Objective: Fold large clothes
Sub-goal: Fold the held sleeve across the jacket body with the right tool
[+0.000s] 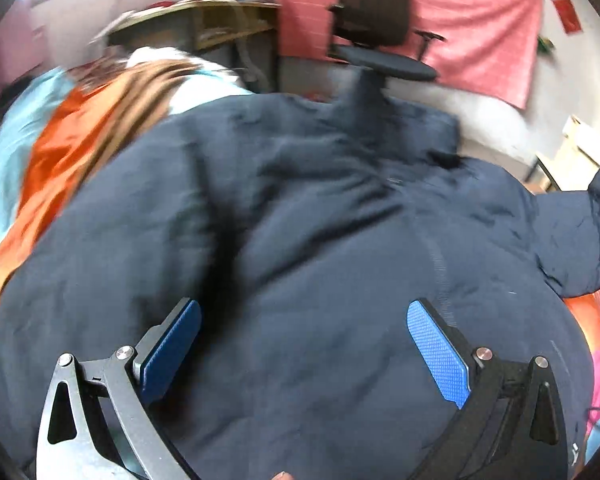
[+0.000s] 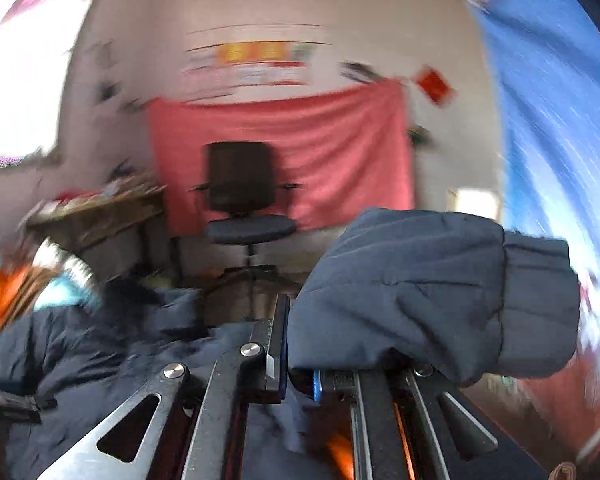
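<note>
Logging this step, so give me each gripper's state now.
Left gripper: open, above the navy jacket, holding nothing.
Right gripper: shut on the jacket's sleeve, cuff end.

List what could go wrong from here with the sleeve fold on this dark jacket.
1. The right tool pinches only a small bit of the jacket sleeve; the bulky cuff overhangs and could slip free mid-swing.
2. The left tool hovers open over the jacket body, so nothing pins it; pulling the sleeve may drag the whole jacket across the orange-patterned bedding.
3. The puffy fabric may spring back and undo the fold.
</note>
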Demonstrator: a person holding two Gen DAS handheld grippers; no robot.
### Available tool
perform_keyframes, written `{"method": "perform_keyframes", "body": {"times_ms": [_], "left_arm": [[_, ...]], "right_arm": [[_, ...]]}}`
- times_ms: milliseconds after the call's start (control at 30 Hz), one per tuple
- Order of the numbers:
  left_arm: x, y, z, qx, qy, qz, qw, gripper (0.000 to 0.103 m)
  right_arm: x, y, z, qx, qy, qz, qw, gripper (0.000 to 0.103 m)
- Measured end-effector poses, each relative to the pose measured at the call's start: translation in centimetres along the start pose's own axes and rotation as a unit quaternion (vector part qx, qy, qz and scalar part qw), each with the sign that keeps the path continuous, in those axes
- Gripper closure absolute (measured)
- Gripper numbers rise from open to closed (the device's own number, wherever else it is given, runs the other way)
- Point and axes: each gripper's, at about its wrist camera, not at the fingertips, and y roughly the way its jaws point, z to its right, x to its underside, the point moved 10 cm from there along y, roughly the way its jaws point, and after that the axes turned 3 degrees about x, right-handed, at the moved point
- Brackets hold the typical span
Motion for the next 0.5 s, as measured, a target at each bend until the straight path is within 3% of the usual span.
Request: {"method": "perform_keyframes", "body": {"times_ms": [133, 233, 400, 500], "left_arm": [[0.5, -2.3, -4.2, -0.020, -0.029, 0.017, 0.9992, 0.001], [0.8, -3.4, -6.5, -0.035, -0.043, 0.028, 0.9981, 0.001], [0.8, -4.2, -8.9, -0.040, -0.060, 0.050, 0.9962, 0.001], [0.7, -4.3, -9.2, -0.016, -0.082, 0.065, 0.9944, 0.001]], "right_arm": [[0.7, 0.7, -10.2, -0.052, -0.110, 0.000, 0.993, 0.094], [3.4, 1.9, -17.5, -0.091, -0.185, -0.020, 0.978, 0.094], [10.7, 3.9, -24.8, -0.143, -0.255, -0.093, 0.952, 0.094], [14.4, 4.6, -27.7, -0.163, -0.291, -0.134, 0.933, 0.091]]}}
